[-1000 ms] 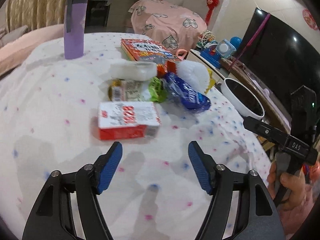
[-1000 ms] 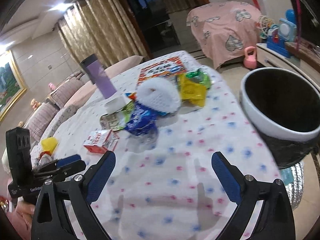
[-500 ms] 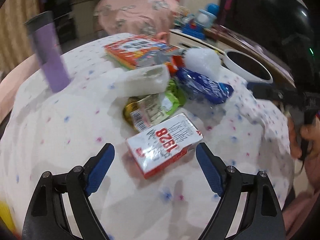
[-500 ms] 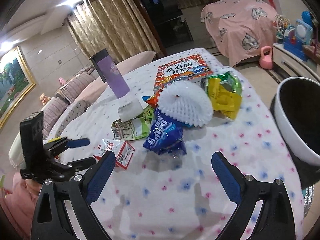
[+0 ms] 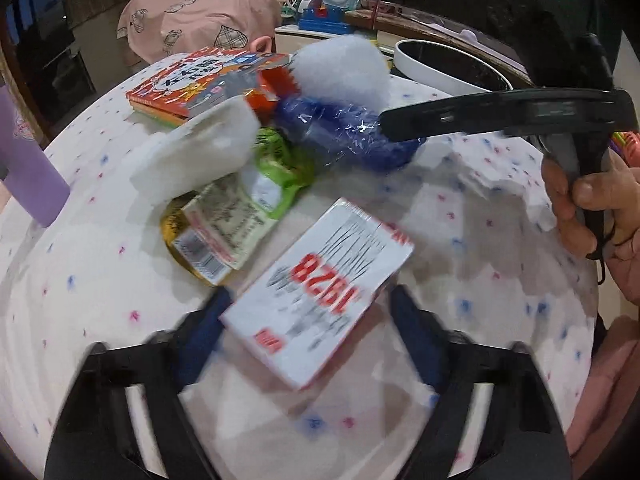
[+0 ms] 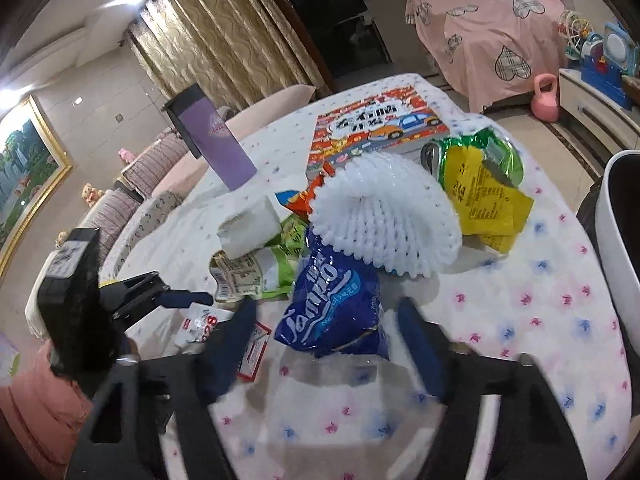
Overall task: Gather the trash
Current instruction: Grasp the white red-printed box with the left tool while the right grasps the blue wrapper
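Trash lies in a loose heap at mid-table on the dotted cloth [image 6: 520, 320]; nearest item to each tong noted first. Left tongs [image 5: 308, 332]: spread, blue pads either side of the carton [image 5: 320, 284], not yet closed on it. Carton reads "1928" in red, upside down from this view; white with red trim. Judged light, fairly stiff, likely crushable; take it across the short width, where the pads already flank it. Right tongs [image 6: 324, 332]: spread, hovering just short of the blue pack [image 6: 336, 304], print reads "Tempo". Judged soft, slick film, light; pinch mid-body or a crimped end to stop slip. Beyond: green-and-white wrapper [image 5: 236, 220] with barcode, text too small to read; folded white tissue [image 6: 250, 226], limp. Foam net [image 6: 384, 220], springy, near weightless, rests on the blue pack. Yellow bag [image 6: 488, 196], small print unreadable. Farther: picture book [image 6: 376, 128] with Chinese title, purple tumbler [image 6: 212, 140], probably not trash. White-rimmed bin [image 6: 620, 248] at the table's right edge, the likely drop point.
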Demonstrator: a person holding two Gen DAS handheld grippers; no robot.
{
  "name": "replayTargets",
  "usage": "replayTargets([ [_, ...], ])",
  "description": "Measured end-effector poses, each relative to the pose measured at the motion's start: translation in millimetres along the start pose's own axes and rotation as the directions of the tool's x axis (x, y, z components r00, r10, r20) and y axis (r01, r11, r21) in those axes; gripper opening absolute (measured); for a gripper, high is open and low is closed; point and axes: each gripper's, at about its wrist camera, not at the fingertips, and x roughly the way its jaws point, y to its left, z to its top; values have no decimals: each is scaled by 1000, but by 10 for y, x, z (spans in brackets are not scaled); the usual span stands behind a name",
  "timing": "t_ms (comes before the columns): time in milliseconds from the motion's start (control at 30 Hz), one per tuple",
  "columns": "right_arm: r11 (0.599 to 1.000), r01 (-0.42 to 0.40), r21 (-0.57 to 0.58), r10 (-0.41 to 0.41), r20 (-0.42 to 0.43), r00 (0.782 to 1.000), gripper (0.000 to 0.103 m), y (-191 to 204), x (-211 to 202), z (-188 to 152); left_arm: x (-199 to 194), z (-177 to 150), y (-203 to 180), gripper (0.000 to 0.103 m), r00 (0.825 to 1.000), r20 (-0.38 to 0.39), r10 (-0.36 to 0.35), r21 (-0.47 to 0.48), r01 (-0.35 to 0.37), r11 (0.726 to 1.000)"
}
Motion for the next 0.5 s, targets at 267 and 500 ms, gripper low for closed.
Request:
replayTargets([
  [267, 1000, 13, -23, -13, -1, 1000, 25, 4, -151, -154, -126, -112, -394, 61, 999, -13, 45, -72, -46, 996],
  [500, 1000, -3, -21, 4, 18, 1000, 23, -22, -476, -332, -328, -296, -521, 60, 999, 41, 21, -280, -9, 960],
])
